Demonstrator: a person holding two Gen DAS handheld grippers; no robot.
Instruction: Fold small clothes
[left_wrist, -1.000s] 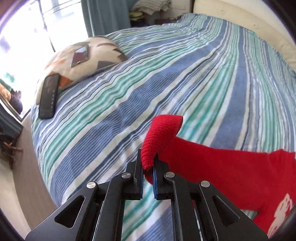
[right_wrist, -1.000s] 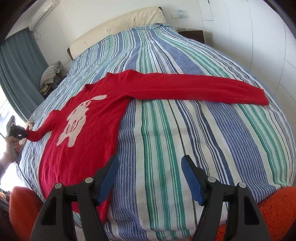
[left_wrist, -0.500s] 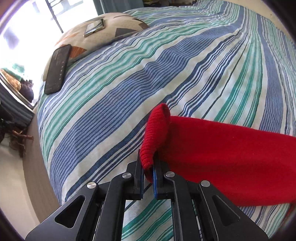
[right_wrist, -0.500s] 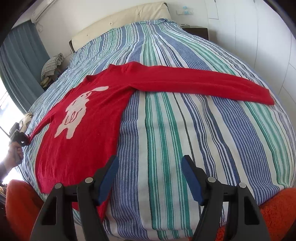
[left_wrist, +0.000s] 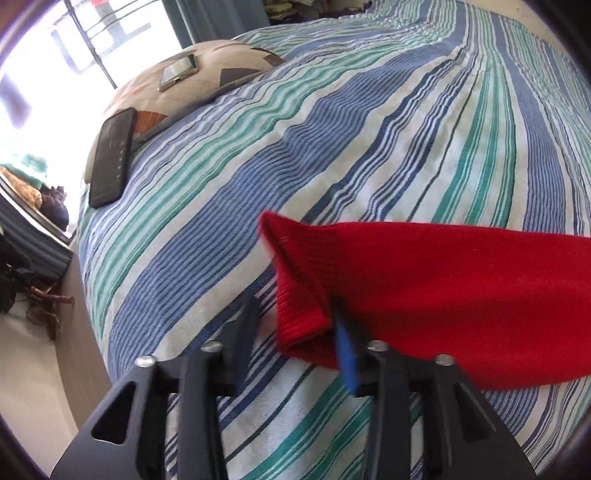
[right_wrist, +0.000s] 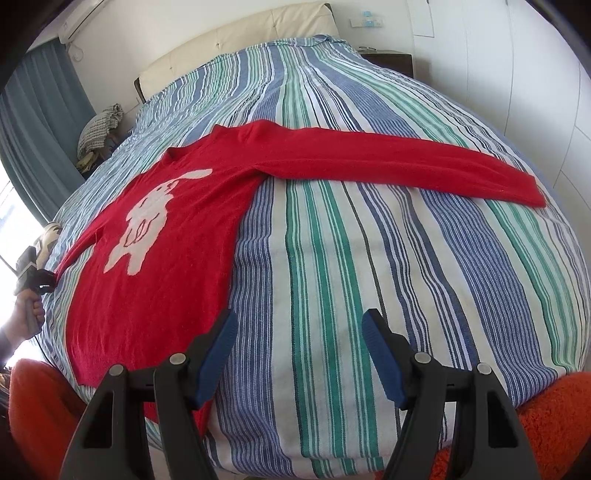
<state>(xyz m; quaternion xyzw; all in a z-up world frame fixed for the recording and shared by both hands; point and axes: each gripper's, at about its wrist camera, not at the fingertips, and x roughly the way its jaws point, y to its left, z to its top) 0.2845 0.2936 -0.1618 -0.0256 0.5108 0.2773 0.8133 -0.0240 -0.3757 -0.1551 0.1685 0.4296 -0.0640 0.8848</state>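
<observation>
A red sweater with a white rabbit on its front lies flat on the striped bed. One sleeve stretches out to the right. In the left wrist view the other sleeve lies on the sheet, and its ribbed cuff sits between the jaws of my left gripper. Those jaws are opening; the cuff leans on the right blue pad, clear of the left finger. My right gripper hovers open over bare sheet beside the sweater's hem, holding nothing.
A patterned pillow near the bed's left edge carries a black phone and a second phone. A cream headboard and a nightstand stand at the far end. Orange fleece shows at the bottom corners.
The left jaws, pinched shut on the cuff before, have spread apart and let it go. The sleeve has come down onto the sheet. The right gripper has stayed put.
</observation>
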